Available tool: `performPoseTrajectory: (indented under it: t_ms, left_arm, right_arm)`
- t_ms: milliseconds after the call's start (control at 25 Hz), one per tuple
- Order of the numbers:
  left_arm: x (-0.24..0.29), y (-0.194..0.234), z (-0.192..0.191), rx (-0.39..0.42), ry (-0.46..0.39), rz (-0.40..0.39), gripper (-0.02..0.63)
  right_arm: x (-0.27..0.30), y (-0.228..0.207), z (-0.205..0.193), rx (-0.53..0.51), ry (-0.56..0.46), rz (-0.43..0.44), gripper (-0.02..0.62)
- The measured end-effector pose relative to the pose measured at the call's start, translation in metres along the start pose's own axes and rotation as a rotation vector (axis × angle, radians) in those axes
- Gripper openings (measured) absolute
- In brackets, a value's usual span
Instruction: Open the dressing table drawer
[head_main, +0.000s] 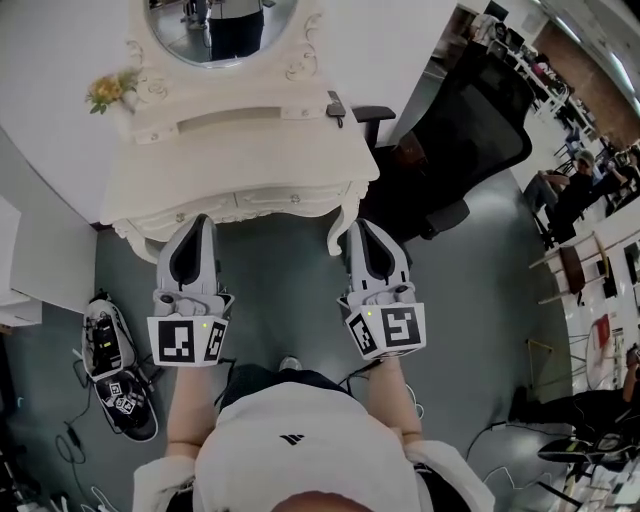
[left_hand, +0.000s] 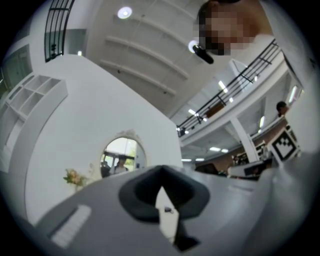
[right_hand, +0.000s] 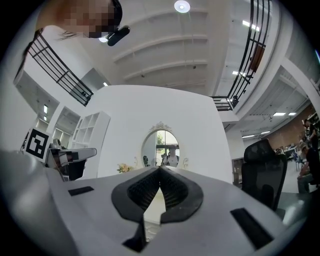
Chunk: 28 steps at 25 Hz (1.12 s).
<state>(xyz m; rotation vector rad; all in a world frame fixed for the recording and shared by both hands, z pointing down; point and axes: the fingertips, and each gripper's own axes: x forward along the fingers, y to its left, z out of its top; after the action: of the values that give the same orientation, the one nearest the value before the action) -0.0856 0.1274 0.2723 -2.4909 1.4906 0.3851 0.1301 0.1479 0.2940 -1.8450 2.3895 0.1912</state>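
Both sets of jaws are pinched shut with nothing in them. The left gripper (head_main: 200, 224) and right gripper (head_main: 358, 230) hover just in front of the closed drawer (head_main: 268, 199) of the dressing table (head_main: 240, 150).

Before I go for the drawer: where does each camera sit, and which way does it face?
Head view: on the person's head, looking steeply down at the dressing table; chest, forearms, left gripper and right gripper show.
Left gripper view: on the left gripper, tilted up over its shut jaws at the mirror; the person's head shows above.
Right gripper view: on the right gripper, tilted up over shut jaws at the mirror, black chair to its right.
Shared: both gripper views show the mirror and flowers.
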Motion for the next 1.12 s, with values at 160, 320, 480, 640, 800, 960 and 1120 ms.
performPoseTrajectory:
  t_ms: [160,320,480,640,800,960,1120]
  left_arm:
    - [0.026,0.006,-0.011,0.015,0.013,0.007,0.008]
    - [0.052,0.014,-0.026,0.019,0.024,0.004,0.008]
    - [0.086,0.028,-0.043,0.013,0.016,-0.014,0.008]
    - [0.126,0.051,-0.055,0.008,0.001,-0.043,0.008]
    - [0.17,0.082,-0.07,-0.013,0.005,-0.079,0.008]
    - [0.212,0.112,-0.081,-0.013,0.009,-0.125,0.008]
    - [0.247,0.141,-0.092,-0.022,0.001,-0.158,0.008]
  right_arm:
    - [0.027,-0.014,-0.01,0.015,0.004,0.014,0.002]
    - [0.054,-0.026,-0.021,0.025,0.011,0.012,0.002]
    - [0.088,-0.039,-0.031,0.02,0.006,-0.004,0.002]
    - [0.129,-0.047,-0.039,0.017,0.007,-0.032,0.002]
    - [0.176,-0.054,-0.045,0.017,0.015,-0.072,0.002]
    - [0.224,-0.059,-0.049,0.02,0.017,-0.114,0.002]
    - [0.267,-0.062,-0.056,0.026,0.015,-0.146,0.002]
